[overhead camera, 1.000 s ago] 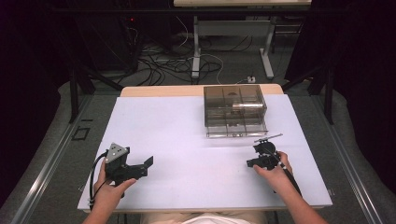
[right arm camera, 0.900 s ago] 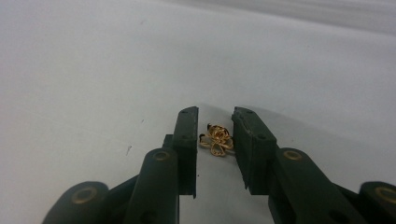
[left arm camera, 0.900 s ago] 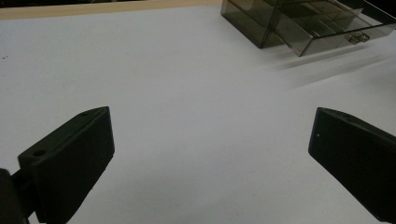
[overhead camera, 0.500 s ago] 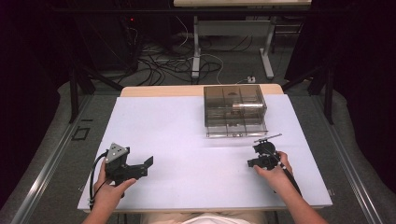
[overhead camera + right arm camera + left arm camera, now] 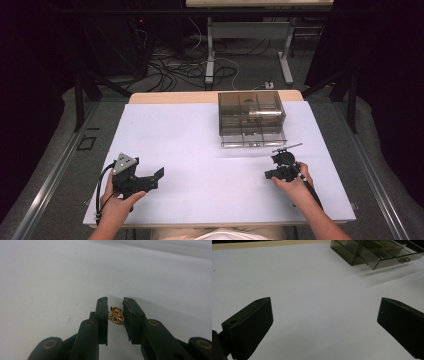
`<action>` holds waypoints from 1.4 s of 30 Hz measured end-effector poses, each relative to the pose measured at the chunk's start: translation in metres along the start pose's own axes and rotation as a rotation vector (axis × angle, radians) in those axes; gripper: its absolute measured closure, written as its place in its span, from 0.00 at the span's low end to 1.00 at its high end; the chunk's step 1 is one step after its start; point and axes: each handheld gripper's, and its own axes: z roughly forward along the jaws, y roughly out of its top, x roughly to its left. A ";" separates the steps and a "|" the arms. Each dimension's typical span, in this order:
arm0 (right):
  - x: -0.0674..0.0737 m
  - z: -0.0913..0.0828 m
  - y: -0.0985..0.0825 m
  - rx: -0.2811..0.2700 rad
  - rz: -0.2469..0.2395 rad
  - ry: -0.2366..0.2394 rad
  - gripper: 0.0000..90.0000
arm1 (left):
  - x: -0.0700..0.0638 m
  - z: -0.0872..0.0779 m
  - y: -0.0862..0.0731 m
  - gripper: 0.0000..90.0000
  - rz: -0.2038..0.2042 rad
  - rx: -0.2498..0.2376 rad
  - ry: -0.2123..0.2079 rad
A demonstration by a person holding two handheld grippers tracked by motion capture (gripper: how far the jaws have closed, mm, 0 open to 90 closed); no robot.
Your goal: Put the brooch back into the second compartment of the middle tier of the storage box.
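A small gold flower-shaped trinket [image 5: 117, 314] sits between the pads of my right gripper [image 5: 115, 301], just above the white table top. Both pads touch it, so the gripper is shut on it. From above, the right gripper [image 5: 270, 174] is at the table's front right, held low in the person's right hand. My left gripper [image 5: 159, 176] rests at the front left with its jaws wide apart. Nothing lies between the left gripper's [image 5: 324, 325] two black fingers [image 5: 249, 325] but bare table.
A smoky clear compartment box [image 5: 251, 117] stands at the back right of the white table [image 5: 190, 150]; its front edge is a short way beyond the right gripper. It shows again in the left gripper view as the box [image 5: 374, 252] at top right. Dark floor and cables lie behind.
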 end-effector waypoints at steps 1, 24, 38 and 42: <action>0.000 -0.001 0.000 0.000 -0.003 0.003 0.83 | 0.000 0.000 0.000 0.00 0.000 0.000 0.000; -0.003 -0.013 0.002 -0.064 0.009 0.046 0.83 | 0.000 0.000 0.000 0.00 -0.003 0.000 -0.002; -0.003 -0.023 0.004 -0.114 0.019 0.076 0.83 | 0.000 0.000 0.000 0.00 -0.006 0.003 -0.002; 0.000 -0.027 0.005 -0.126 0.016 0.089 0.83 | 0.000 0.000 0.000 0.00 -0.008 0.000 -0.001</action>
